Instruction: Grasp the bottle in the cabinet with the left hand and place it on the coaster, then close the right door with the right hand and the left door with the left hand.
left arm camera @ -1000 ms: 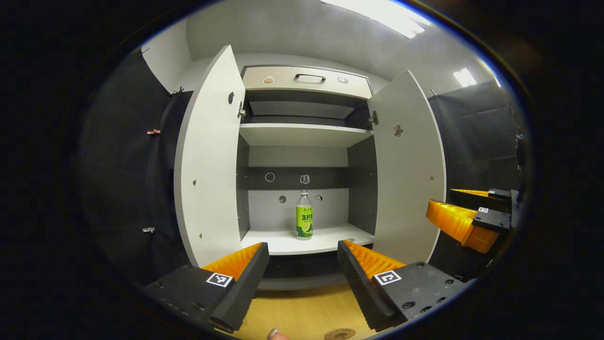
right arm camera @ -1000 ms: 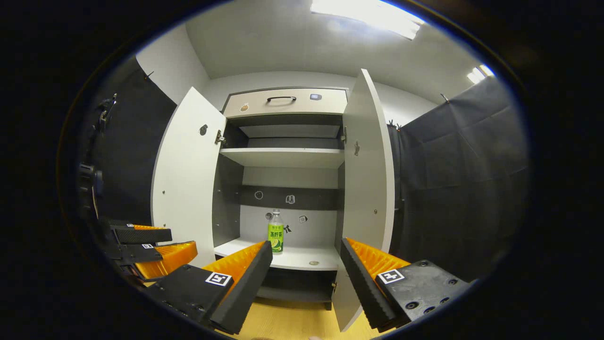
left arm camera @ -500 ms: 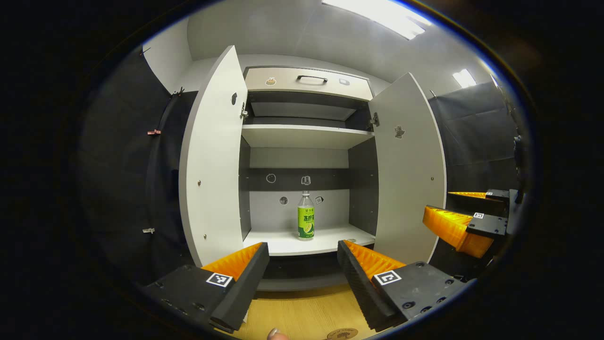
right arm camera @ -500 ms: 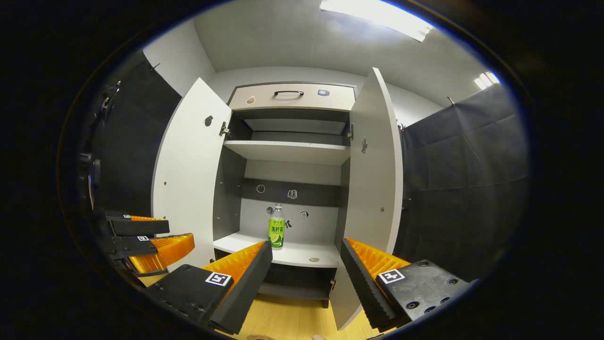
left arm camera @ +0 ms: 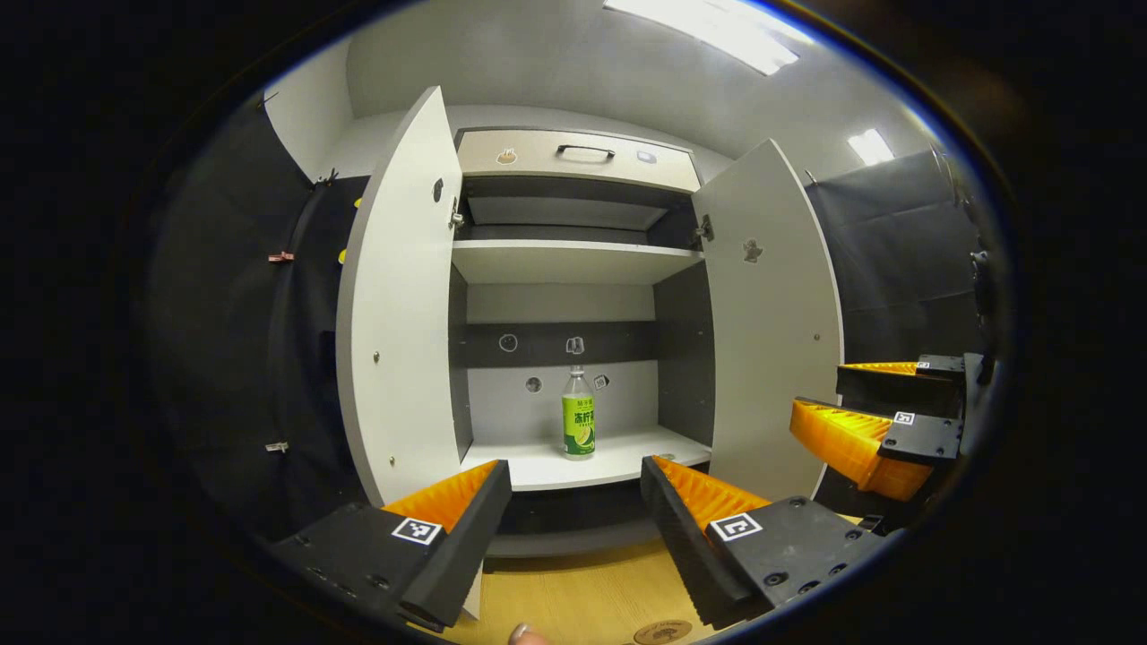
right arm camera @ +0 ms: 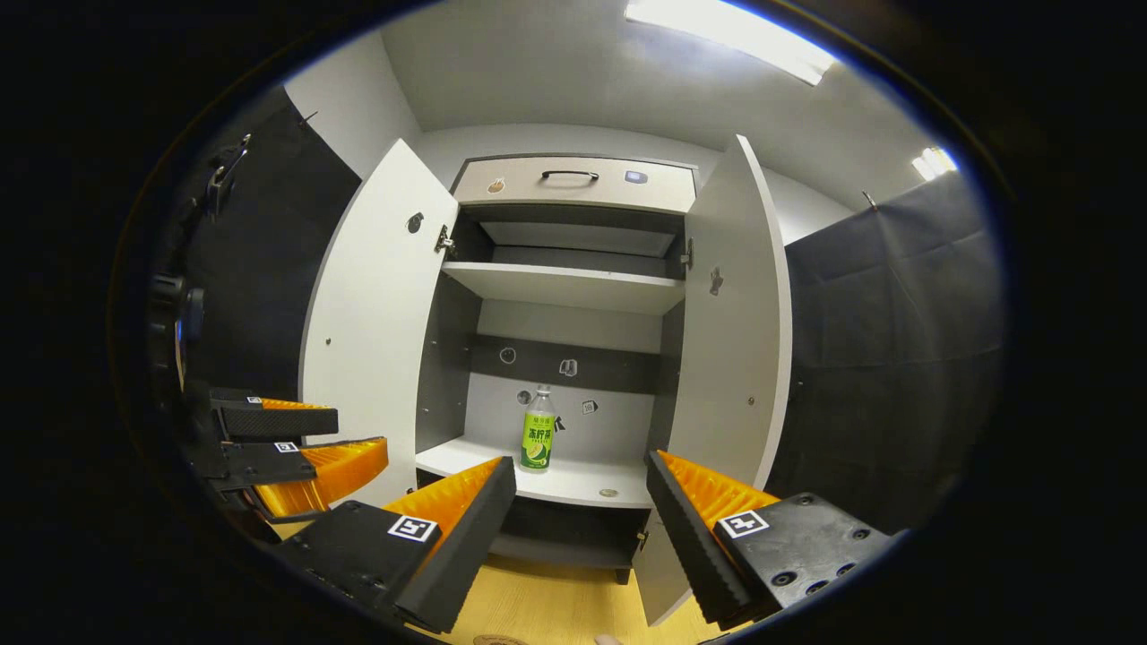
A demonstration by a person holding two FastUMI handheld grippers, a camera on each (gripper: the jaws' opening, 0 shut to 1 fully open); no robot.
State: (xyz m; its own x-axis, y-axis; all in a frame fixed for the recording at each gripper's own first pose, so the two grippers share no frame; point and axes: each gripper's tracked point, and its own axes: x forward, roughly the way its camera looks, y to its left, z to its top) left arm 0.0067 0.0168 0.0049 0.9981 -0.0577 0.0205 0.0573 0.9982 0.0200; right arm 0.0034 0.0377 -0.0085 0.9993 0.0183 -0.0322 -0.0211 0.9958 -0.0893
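Observation:
A clear bottle (left arm camera: 578, 414) with a green label stands upright on the cabinet's lower shelf (left arm camera: 573, 461), and it appears in the right gripper view as well, bottle (right arm camera: 537, 430). Both white doors stand wide open: the left door (left arm camera: 399, 296) and the right door (left arm camera: 771, 322). My left gripper (left arm camera: 573, 484) is open, well short of the shelf, nothing between its fingers. My right gripper (right arm camera: 581, 479) is open too, in front of the cabinet. A round coaster (left arm camera: 663, 632) lies on the wooden table at the bottom edge of the left gripper view.
A drawer (left arm camera: 578, 157) with a dark handle tops the cabinet, above a bare upper shelf (left arm camera: 573, 260). A small round item (right arm camera: 608, 493) lies on the lower shelf to the right of the bottle. The wooden tabletop (left arm camera: 573, 600) runs below both grippers.
Both grippers have drifted slightly, the right one swinging left so the cabinet sits further right in its view. Neither changed its opening. The bottle and doors have not moved.

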